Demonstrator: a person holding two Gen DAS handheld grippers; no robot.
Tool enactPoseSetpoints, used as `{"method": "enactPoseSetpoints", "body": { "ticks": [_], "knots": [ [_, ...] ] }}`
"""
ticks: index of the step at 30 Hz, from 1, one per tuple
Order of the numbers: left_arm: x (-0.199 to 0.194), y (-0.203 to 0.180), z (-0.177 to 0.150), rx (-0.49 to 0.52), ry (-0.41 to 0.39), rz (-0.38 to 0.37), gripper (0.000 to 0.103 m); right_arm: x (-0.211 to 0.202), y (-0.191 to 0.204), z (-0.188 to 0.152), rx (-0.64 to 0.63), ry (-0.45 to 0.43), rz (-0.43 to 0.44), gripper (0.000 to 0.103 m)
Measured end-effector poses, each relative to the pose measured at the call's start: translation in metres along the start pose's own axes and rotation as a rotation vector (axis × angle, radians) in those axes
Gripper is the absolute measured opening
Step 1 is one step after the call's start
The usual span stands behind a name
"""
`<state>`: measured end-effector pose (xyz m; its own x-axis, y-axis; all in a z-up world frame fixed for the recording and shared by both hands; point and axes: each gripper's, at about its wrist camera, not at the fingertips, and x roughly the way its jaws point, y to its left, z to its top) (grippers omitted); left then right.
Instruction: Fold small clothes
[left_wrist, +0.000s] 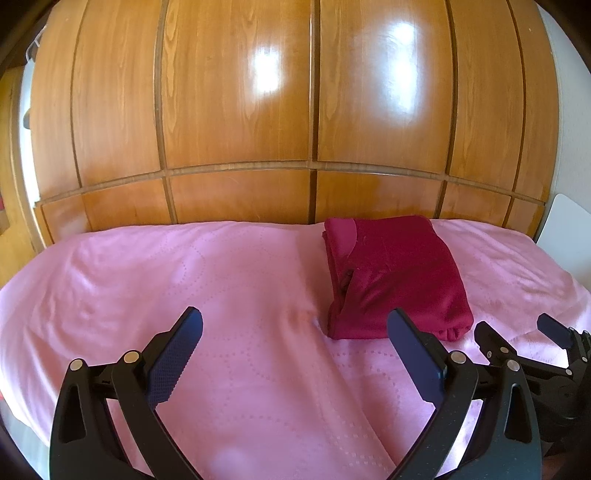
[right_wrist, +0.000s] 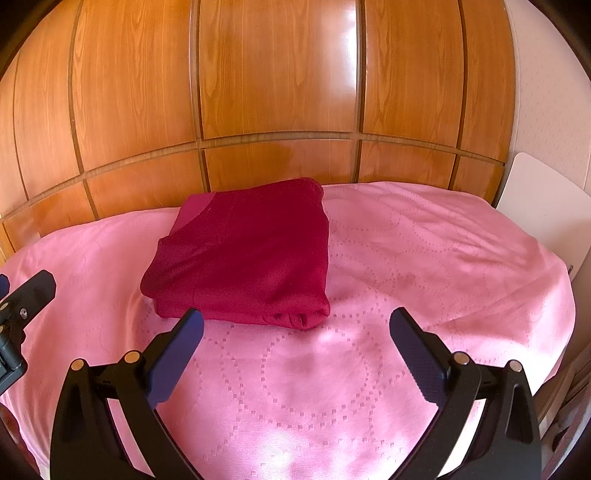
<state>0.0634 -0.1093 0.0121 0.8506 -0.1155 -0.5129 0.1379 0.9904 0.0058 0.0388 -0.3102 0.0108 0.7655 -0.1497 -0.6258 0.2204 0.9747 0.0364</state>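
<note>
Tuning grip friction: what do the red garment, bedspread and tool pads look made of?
Folded dark red garment: soft matte knit, maybe fleece.
Pink bedspread: smooth woven cloth, slight sheen, dotted pattern.
Right tool pads: dark blue, fine-dimpled, likely rubber.

Both cameras sit low over the near edge of the bed (left_wrist: 110, 266), each looking forward between its own gripper fingers toward the wooden wardrobe (left_wrist: 236, 110). The left view stands further left, the right view nearer the folded garment (right_wrist: 243, 254). Both share the garment, the pink bedspread (right_wrist: 424, 258) and the wardrobe panels.
</note>
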Motion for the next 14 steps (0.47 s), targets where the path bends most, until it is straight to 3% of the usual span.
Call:
{"method": "enactPoseSetpoints", "body": {
  "ticks": [14],
  "knots": [
    [0.010,0.004,-0.005,-0.013,0.049,-0.005,0.099,0.002,-0.004,0.000,0.002,-0.008,0.018,0.100]
  ]
}}
